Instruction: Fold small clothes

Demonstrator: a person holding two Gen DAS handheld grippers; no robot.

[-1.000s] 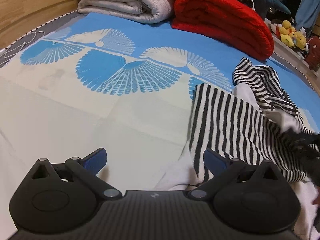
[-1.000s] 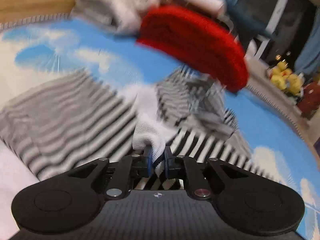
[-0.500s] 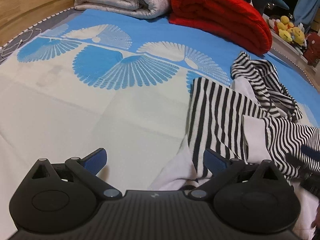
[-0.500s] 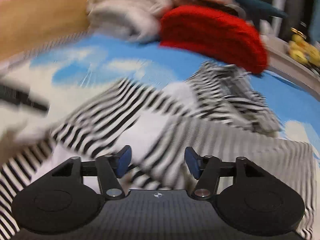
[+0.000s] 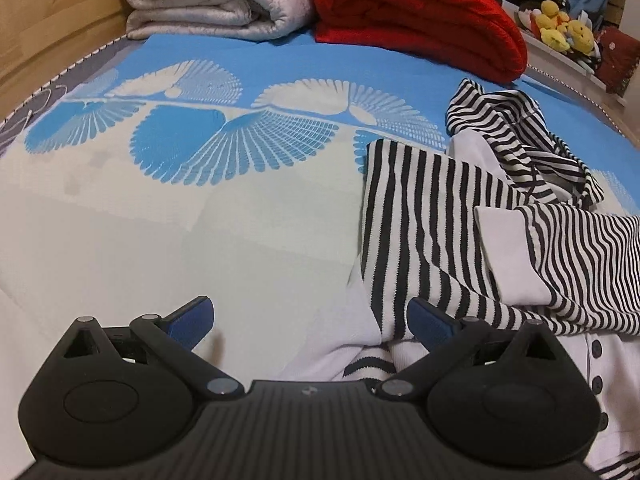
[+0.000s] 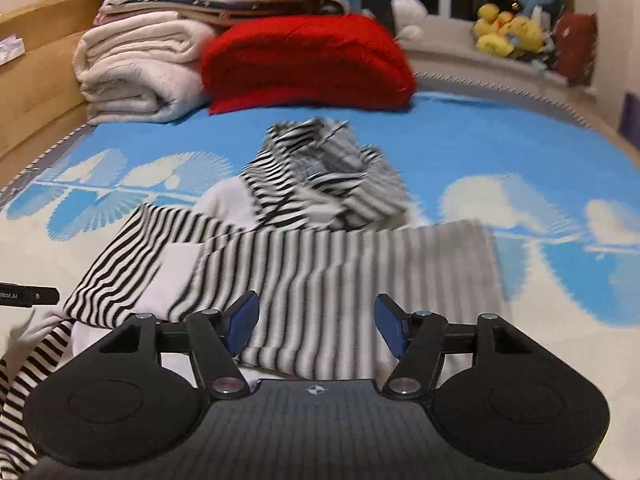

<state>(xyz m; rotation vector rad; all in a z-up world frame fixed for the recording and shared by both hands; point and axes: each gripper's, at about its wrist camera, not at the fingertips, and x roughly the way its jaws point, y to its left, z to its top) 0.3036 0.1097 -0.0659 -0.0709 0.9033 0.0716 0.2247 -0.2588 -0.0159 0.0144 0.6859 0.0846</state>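
Bed (image 5: pixel 160 240): carries everything.
Striped garment (image 5: pixel 460 240): right part of bed.
Folded blankets (image 5: pixel 208 0): behind, at bed's far edge.
Rolled blanket (image 5: pixel 420 12): right of folded blankets.
Plush toys (image 5: pixel 560 28): beyond bed, far right.

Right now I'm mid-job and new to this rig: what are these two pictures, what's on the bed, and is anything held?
There is no robot arm. A person holds a pair of tongs in each hand, and a fisheye camera on each looks forward along its two fingers.

The left wrist picture shows the left tongs open over the pale part of the bed cover, touching nothing.

The right wrist picture shows the right tongs open, with nothing gripped. The striped garment lies flat on the bed beneath them, a sleeve with a white cuff folded across it.

At the far end sit a folded red blanket and a folded white quilt. Yellow plush toys rest on a ledge beyond.
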